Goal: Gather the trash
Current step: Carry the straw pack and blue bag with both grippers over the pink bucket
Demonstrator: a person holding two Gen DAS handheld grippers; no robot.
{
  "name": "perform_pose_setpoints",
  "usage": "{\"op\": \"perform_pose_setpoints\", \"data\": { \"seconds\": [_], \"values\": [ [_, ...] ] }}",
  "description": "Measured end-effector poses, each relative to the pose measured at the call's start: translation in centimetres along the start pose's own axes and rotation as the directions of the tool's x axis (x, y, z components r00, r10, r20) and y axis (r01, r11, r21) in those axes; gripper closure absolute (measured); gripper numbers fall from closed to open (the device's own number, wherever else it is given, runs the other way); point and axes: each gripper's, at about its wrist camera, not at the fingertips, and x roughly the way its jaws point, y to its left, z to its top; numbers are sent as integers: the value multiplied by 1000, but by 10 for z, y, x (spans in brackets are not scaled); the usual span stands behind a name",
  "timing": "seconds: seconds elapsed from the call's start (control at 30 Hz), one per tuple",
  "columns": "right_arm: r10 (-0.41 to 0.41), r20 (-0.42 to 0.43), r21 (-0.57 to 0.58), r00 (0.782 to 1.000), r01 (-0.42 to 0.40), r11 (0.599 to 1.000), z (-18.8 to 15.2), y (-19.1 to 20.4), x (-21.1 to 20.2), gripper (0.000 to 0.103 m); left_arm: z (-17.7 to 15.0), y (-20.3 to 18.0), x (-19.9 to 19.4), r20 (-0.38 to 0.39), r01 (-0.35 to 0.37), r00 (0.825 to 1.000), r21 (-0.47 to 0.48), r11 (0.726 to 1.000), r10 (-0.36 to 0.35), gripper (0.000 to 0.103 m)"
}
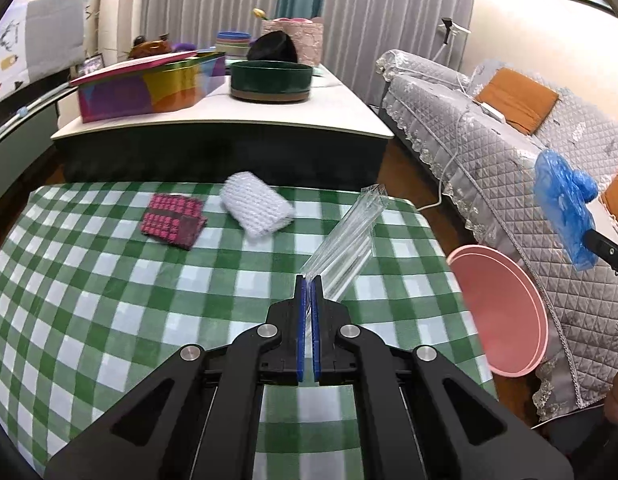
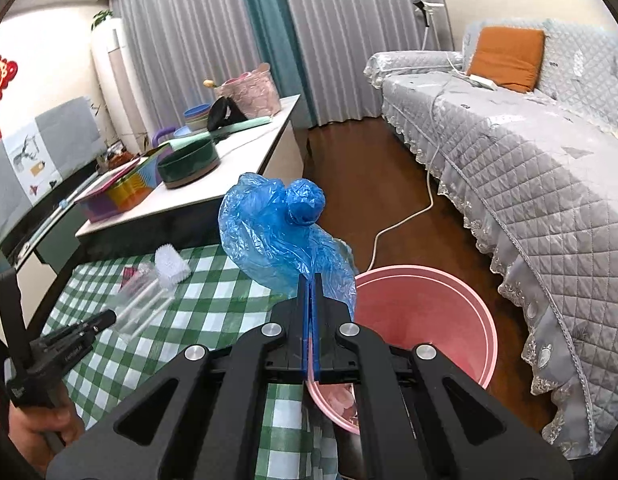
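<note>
My left gripper (image 1: pixel 309 280) is shut on a clear plastic wrapper (image 1: pixel 345 236) that sticks up over the green checked tablecloth (image 1: pixel 109 300). My right gripper (image 2: pixel 310 278) is shut on a crumpled blue plastic bag (image 2: pixel 277 228), held above the table's right edge beside the pink bin (image 2: pixel 429 320). In the left wrist view the blue bag (image 1: pixel 565 204) hangs at far right, above and beyond the pink bin (image 1: pixel 501 312). A white knitted roll (image 1: pixel 257 204) and a pink-and-dark patterned packet (image 1: pixel 173 220) lie on the cloth.
A white low table (image 1: pixel 229 120) behind carries a colourful tin (image 1: pixel 149 84), a dark green round box (image 1: pixel 271 80) and other items. A grey quilted sofa (image 2: pixel 529 180) stands right, with a white cable (image 2: pixel 405 216) on the wooden floor. A hand (image 2: pixel 41 424) holds the left gripper's handle.
</note>
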Motion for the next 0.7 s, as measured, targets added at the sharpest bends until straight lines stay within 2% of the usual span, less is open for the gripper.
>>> {"op": "perform_pose_setpoints", "data": {
  "seconds": [0.7],
  "values": [
    [-87,16,109,996,85,990,17,-57,7,102,28,-73,30,-9,86,996,51,995,-86,101]
  ]
}}
